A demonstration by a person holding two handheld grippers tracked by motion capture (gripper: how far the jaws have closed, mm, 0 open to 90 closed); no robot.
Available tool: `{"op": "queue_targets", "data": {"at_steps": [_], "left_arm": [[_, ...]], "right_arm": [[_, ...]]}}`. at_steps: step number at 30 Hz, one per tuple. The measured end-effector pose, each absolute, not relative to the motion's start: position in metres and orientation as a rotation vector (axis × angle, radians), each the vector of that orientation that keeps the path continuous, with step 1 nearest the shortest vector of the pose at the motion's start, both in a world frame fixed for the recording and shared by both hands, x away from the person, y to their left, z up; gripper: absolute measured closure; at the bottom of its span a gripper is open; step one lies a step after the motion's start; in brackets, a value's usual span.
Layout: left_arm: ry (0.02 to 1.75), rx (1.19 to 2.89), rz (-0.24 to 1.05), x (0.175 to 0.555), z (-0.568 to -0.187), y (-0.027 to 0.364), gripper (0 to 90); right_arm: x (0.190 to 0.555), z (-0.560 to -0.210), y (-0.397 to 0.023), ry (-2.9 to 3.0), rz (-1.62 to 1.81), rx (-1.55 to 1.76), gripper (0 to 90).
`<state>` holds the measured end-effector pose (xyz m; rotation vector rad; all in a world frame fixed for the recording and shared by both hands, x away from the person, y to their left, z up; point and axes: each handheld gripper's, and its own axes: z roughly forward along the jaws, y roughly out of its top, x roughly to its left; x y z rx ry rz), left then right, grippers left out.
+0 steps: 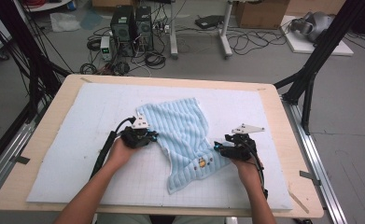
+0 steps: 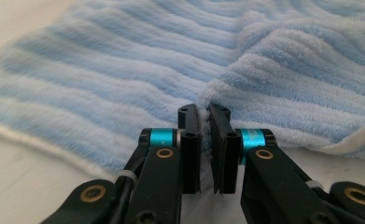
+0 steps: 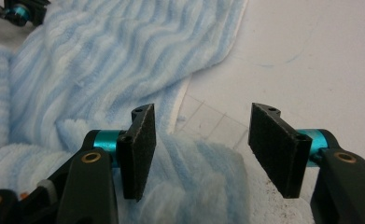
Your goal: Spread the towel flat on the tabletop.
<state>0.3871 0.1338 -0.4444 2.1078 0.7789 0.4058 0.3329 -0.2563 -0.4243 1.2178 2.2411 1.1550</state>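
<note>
Pale blue striped terry towel [image 1: 185, 135] lies rumpled mid-mat on the white foam-covered tabletop [image 1: 77, 121], nearer its front edge. Left gripper [image 2: 204, 123] is clamped on a pinch of the towel's left hem; right gripper [image 3: 201, 140] stands open with a fold of the right corner between its pads, not yet pressed. Best to close right fully on the hem before lifting, then draw both apart evenly to flatten

Towel [image 1: 185, 140] mid-surface [image 1: 77, 140], on mat. Left gripper [image 1: 145, 137] at towel's left edge; right gripper [image 1: 222, 148] at right edge.
</note>
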Motion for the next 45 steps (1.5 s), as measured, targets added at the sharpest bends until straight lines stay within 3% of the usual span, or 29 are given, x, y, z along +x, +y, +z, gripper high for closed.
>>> {"op": "queue_targets", "data": {"at_steps": [3,13,16,17,19,23,29,34,45], "left_arm": [[0.857,2.016,0.367,0.394,-0.442,0.157,82.8],[1.083,1.862,0.532,0.409,-0.437,0.221,83.3],[1.149,1.823,0.529,0.413,-0.440,0.232,82.2],[1.162,1.813,0.519,0.413,-0.441,0.232,76.8],[1.176,1.783,0.499,0.411,-0.440,0.233,52.9],[1.147,1.743,0.481,0.402,-0.433,0.234,37.1],[1.043,1.694,0.488,0.380,-0.431,0.244,33.8],[1.003,1.686,0.494,0.367,-0.432,0.248,25.5],[0.961,1.715,0.483,0.355,-0.438,0.250,26.1]], "right_arm": [[0.333,-0.425,-0.256,2.244,1.155,1.215,40.9],[0.332,-0.427,-0.250,2.265,1.134,1.195,41.0],[0.333,-0.427,-0.249,2.268,1.144,1.186,40.9],[0.333,-0.427,-0.249,2.268,1.149,1.185,40.9],[0.332,-0.427,-0.248,2.260,1.167,1.195,40.9],[0.333,-0.426,-0.249,2.235,1.182,1.188,40.9],[0.335,-0.419,-0.239,2.190,1.247,1.167,40.1],[0.348,-0.410,-0.221,2.180,1.297,1.137,41.5],[0.408,-0.420,-0.154,2.301,1.171,1.103,50.2]]}}
